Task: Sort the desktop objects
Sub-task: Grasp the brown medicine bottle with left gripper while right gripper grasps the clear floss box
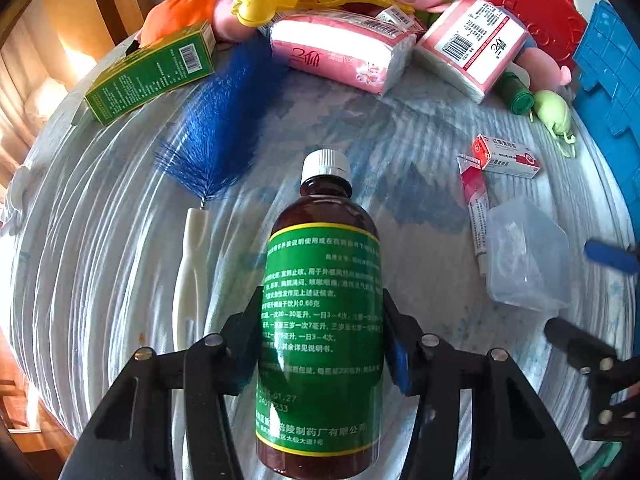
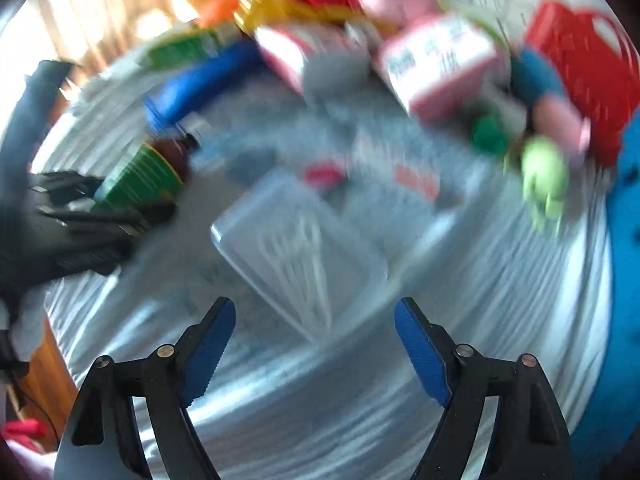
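On the blue-white cloth [image 1: 120, 200] | left claw [image 1: 320, 344] pinching brown bottle [image 1: 320, 320] | right claw [image 2: 314, 320] spread, empty

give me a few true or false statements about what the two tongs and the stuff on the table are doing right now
1. The left tongs are shut on the brown medicine bottle. True.
2. The bottle's cap is off. False: the white cap is screwed on.
3. The right tongs grip the clear plastic box. False: they stand open and hold nothing; the box lies beyond their tips.
4. A blue bottle brush lies left of the bottle. True.
5. The green carton stands upright. False: it lies on its side.
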{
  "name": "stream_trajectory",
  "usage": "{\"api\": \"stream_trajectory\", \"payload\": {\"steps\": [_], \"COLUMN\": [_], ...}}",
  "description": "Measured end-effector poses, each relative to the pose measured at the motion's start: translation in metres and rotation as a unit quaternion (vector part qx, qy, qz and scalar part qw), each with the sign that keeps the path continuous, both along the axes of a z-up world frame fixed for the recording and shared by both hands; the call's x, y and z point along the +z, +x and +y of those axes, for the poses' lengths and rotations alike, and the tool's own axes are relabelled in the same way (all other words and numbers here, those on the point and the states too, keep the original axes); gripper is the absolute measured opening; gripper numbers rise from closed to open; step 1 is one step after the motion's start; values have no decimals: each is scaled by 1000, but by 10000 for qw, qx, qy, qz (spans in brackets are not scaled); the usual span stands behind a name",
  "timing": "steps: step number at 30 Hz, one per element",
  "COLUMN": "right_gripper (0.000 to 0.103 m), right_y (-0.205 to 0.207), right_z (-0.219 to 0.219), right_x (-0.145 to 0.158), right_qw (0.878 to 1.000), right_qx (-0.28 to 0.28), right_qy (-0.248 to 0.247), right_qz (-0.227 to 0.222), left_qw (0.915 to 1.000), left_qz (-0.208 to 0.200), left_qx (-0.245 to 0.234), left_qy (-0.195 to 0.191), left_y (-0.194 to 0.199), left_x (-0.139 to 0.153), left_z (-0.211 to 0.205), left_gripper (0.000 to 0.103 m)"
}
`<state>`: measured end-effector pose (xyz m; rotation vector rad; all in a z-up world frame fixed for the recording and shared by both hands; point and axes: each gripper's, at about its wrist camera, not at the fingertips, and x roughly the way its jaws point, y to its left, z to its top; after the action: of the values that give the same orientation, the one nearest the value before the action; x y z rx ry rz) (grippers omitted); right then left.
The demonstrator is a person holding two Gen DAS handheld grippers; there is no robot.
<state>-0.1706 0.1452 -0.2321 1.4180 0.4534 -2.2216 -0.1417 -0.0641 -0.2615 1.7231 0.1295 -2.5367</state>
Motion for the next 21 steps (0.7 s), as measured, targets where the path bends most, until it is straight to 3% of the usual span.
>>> {"api": "stream_trajectory", "payload": {"steps": [4,7,11,16,21], "right_gripper": [88,88,77,73,72], "right_y": [-16,-25,-17,-12,-5], "right_z": [-41,-36,-31,-24,-12], "right_x": [-18,-29,-31,-19,29], "right_qw": [9994,9987,9989,9992,9973], "right_qx": [268,288,48,-285,-557], "right_qy": [170,310,288,18,-451], "right_qz": [-143,-278,-364,-276,140], "left_qw": [10000,10000,10000,9999,9973], "left_qz": [-40,-35,-52,167,712], "left_qx": [13,-30,-32,-29,-147], "left_qy": [-23,-52,-2,1,-123], "left_y": [-6,-3,4,19,16], "left_x": [-2,1,3,19,61], "left_z": [8,11,15,21,27], "left_gripper": [51,51,51,51,51]}}
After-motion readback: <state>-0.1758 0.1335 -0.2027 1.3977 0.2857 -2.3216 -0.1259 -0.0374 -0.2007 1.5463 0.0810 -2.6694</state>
